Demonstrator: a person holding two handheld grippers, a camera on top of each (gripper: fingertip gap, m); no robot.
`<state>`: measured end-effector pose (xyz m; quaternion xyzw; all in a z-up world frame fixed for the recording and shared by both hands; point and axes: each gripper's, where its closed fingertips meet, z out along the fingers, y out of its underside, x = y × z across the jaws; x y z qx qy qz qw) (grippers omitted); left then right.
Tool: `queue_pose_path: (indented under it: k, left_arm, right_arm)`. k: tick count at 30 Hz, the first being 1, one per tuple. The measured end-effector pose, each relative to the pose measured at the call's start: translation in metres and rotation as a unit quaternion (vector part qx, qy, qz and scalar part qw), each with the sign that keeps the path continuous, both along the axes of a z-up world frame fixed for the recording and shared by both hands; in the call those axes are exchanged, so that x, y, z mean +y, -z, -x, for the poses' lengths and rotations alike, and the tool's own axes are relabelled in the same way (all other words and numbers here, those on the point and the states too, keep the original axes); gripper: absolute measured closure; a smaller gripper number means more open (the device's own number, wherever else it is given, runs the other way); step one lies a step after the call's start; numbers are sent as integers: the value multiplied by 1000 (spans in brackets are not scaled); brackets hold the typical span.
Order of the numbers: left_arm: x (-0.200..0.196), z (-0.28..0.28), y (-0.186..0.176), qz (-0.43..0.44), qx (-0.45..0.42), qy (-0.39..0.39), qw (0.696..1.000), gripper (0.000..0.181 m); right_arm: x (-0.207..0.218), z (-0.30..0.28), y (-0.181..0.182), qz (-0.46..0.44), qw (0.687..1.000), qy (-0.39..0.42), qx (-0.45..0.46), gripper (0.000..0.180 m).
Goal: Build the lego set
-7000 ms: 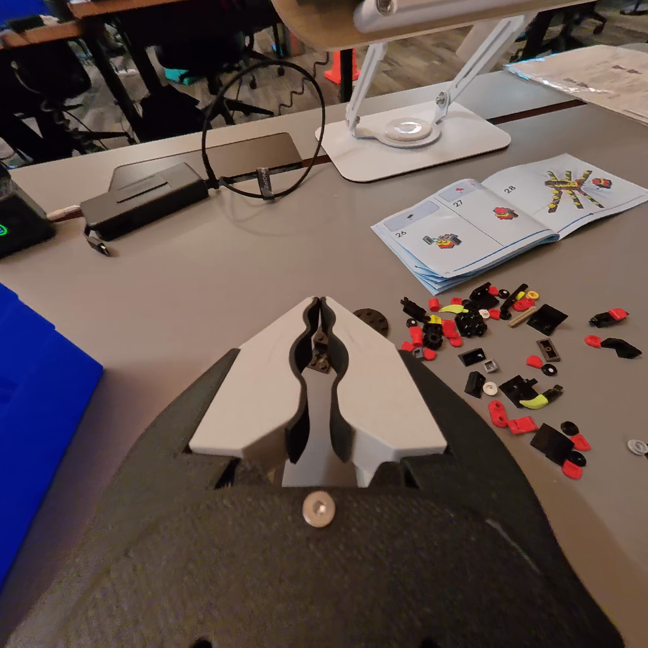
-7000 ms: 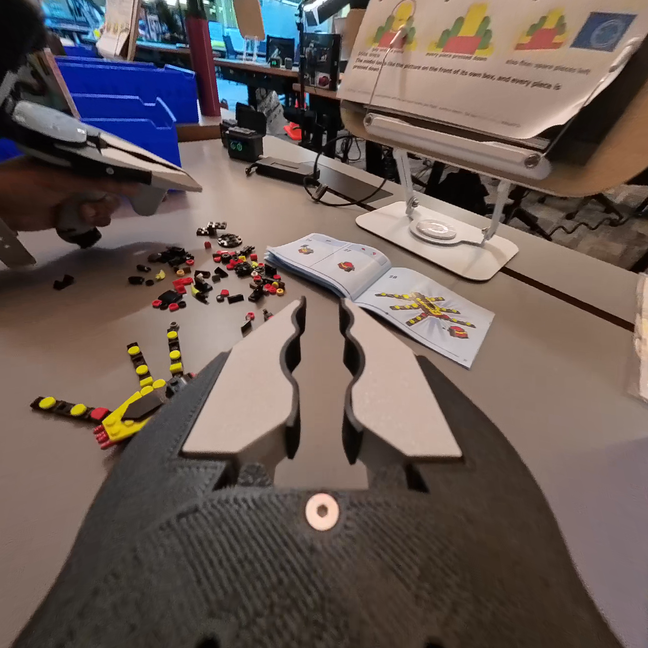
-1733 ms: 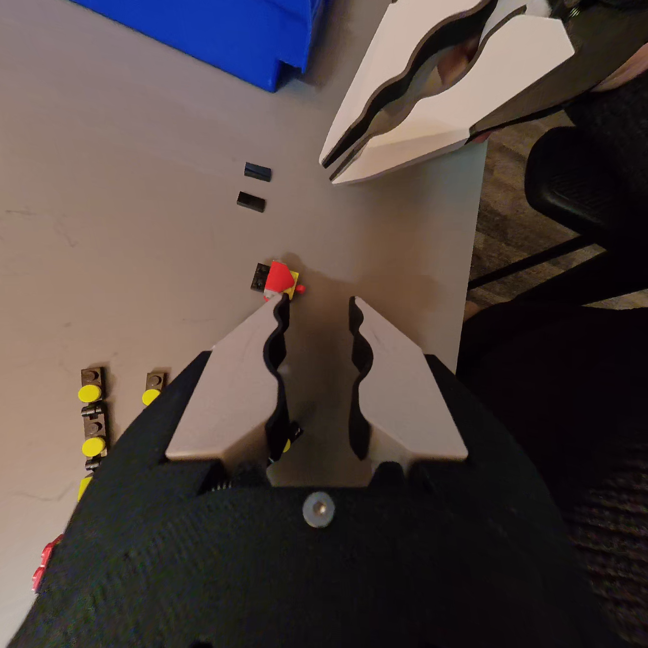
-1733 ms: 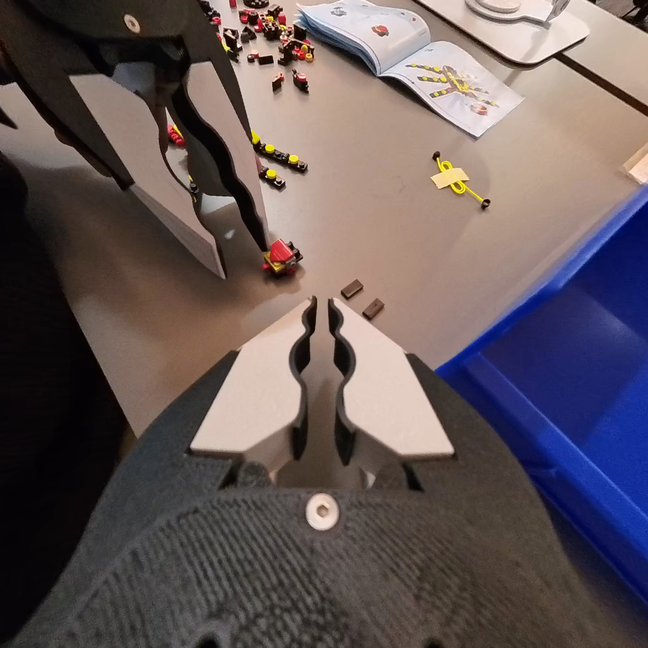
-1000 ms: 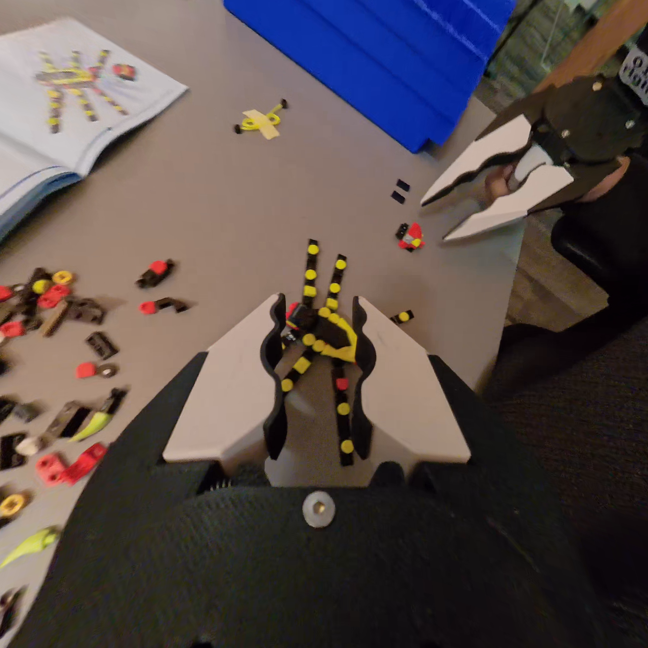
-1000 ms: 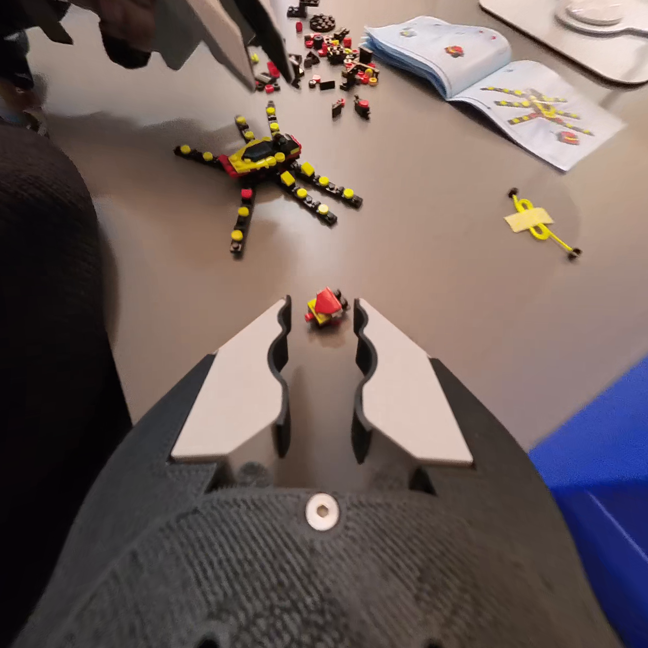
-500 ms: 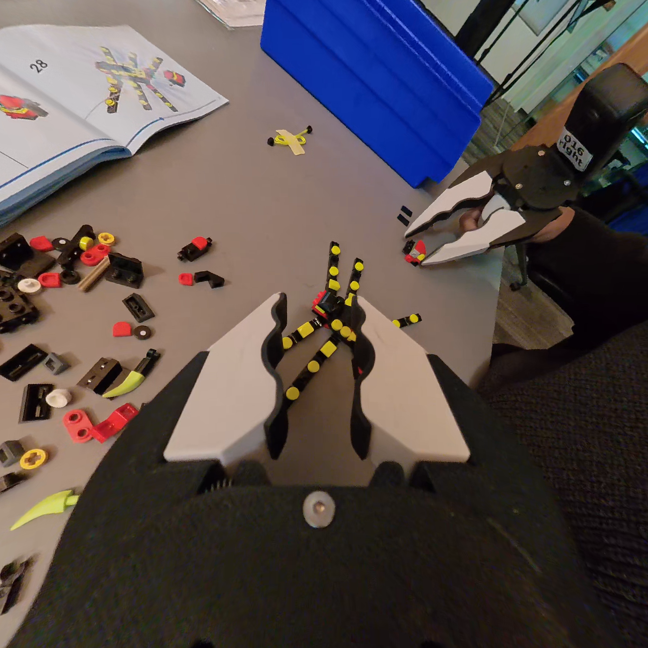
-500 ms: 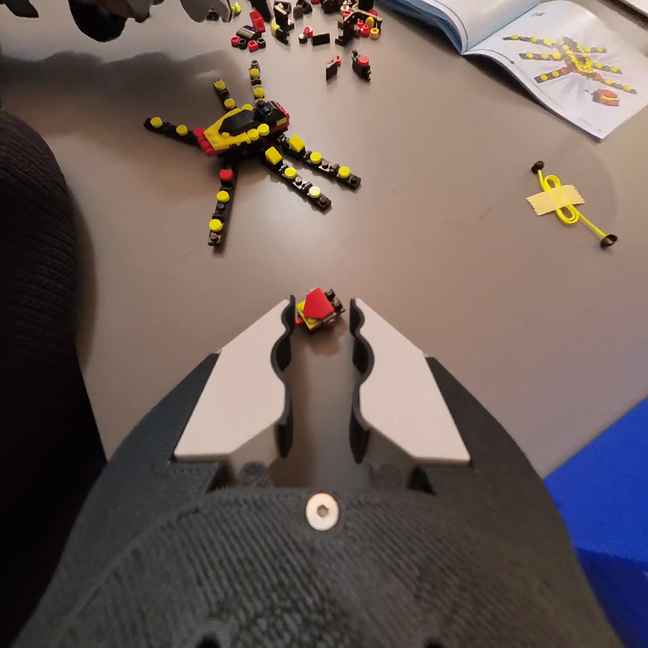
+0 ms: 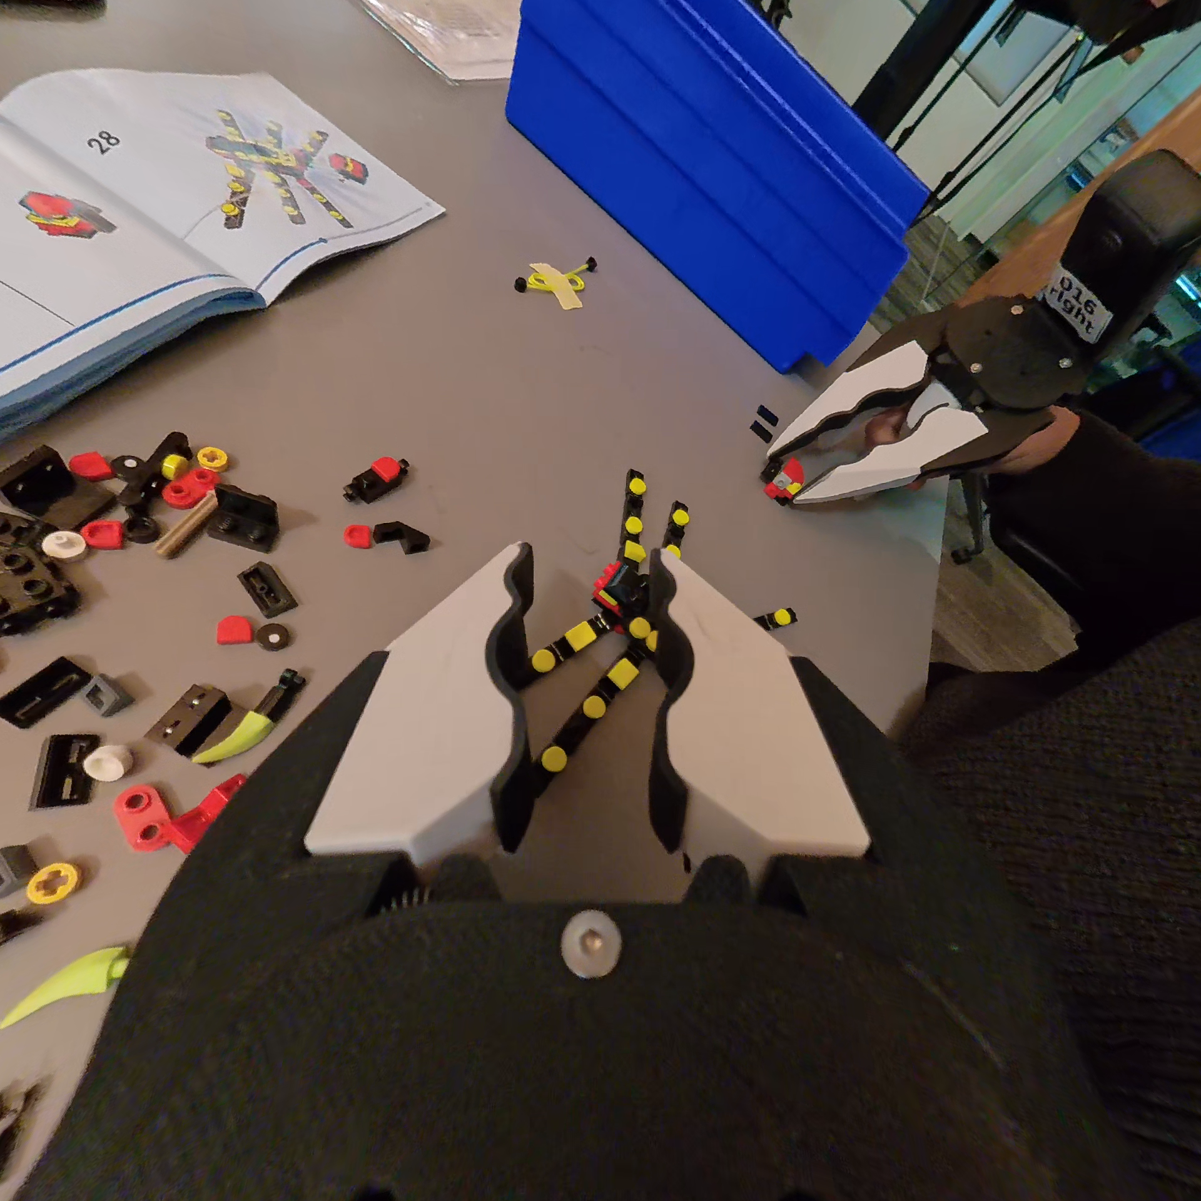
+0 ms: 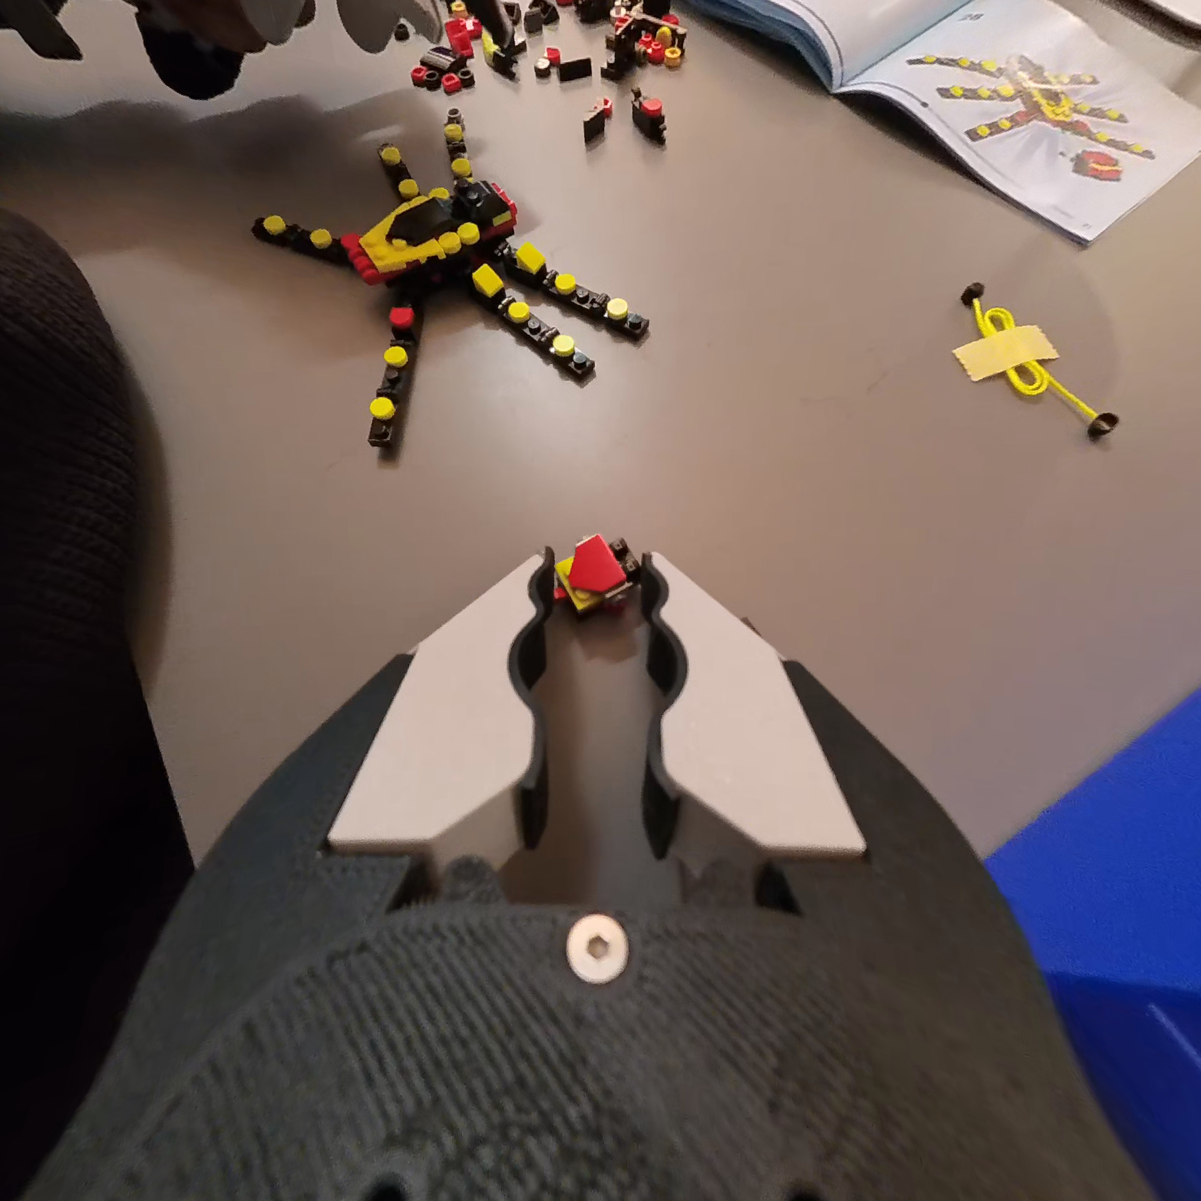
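Right gripper [image 10: 591, 564] low over grey table [image 10: 812, 507], fingers spread either side of small red-yellow-black sub-assembly [image 10: 593, 573]; tips bracket it, contact not discernible. Sub-assembly sits on table near front edge, well apart from spider model [image 10: 435, 240]. Left gripper [image 9: 590, 555] spread, hovering above spider model [image 9: 624, 594], legs visible between fingers. Loose bricks [image 9: 149, 585] scattered to left; open instruction booklet [image 9: 195, 195] beyond; blue bin [image 9: 702, 169] at right; taped yellow string [image 10: 1014, 361] between.
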<state>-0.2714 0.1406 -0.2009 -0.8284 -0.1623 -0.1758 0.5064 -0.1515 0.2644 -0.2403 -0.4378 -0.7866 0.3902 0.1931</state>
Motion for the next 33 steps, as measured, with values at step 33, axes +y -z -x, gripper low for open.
queue_pose_path:
  k: [33]
  left_arm:
    - [1,-2,1,6,21,2,1000,148]
  right_arm:
    - [-4,2,-7,0,1000,-1,18,145]
